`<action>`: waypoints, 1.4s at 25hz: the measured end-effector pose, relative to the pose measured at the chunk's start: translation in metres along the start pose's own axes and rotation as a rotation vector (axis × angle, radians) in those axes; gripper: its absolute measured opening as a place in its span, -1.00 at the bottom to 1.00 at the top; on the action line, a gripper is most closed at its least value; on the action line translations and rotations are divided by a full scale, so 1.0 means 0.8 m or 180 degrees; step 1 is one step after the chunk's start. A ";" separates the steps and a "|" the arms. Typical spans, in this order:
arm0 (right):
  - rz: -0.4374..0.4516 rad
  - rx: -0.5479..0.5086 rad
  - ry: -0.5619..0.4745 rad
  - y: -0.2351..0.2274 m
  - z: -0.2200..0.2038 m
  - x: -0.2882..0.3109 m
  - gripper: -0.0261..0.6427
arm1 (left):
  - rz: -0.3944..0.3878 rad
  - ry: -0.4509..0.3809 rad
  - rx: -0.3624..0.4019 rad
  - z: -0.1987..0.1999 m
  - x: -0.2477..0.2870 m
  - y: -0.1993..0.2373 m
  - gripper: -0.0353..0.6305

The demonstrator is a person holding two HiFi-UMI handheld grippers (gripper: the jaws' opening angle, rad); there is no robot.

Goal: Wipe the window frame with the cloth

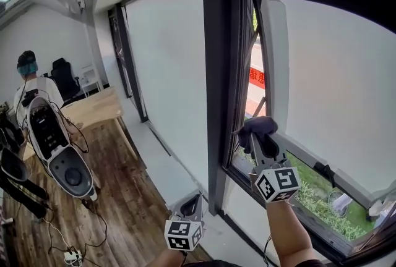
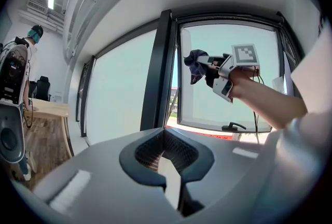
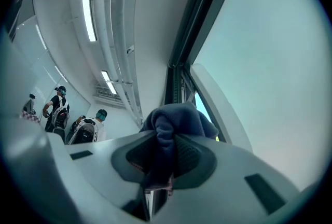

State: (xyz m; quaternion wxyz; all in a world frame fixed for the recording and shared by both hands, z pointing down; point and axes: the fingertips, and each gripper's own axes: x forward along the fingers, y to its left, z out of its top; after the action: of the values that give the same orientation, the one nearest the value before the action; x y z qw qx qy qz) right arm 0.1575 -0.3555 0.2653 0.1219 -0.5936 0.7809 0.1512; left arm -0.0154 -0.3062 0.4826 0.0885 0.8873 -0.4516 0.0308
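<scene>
A dark blue cloth (image 1: 260, 127) is bunched in my right gripper (image 1: 262, 138), which is shut on it. The cloth sits at the lower left corner of the opened window sash (image 1: 276, 62), beside the dark window frame post (image 1: 215, 93). In the right gripper view the cloth (image 3: 176, 119) bulges out between the jaws of the right gripper (image 3: 165, 141). My left gripper (image 1: 190, 203) hangs low by the sill, shut and holding nothing. The left gripper view shows its own left gripper (image 2: 165, 137) with the jaws together, and the right gripper (image 2: 211, 66) with the cloth (image 2: 196, 64) up at the window.
The sash handle (image 1: 323, 171) sticks out on the lower rail. A white sill (image 1: 164, 164) runs along the wall. On the left are a person (image 1: 28, 77), a wooden table (image 1: 93, 108), a grey device (image 1: 59, 148) and cables (image 1: 71, 253) on the wood floor.
</scene>
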 end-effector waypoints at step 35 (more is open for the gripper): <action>0.0202 -0.0268 -0.0595 -0.066 0.272 0.244 -0.71 | 0.0499 -0.0114 -0.0136 0.002 -0.050 0.074 -0.87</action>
State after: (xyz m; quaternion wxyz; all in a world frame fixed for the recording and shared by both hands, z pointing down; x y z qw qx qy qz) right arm 0.1591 -0.4592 -0.0130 0.1643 -0.5564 0.7776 0.2424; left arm -0.0868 -0.3085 0.4836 0.0967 0.8476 -0.5217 0.0121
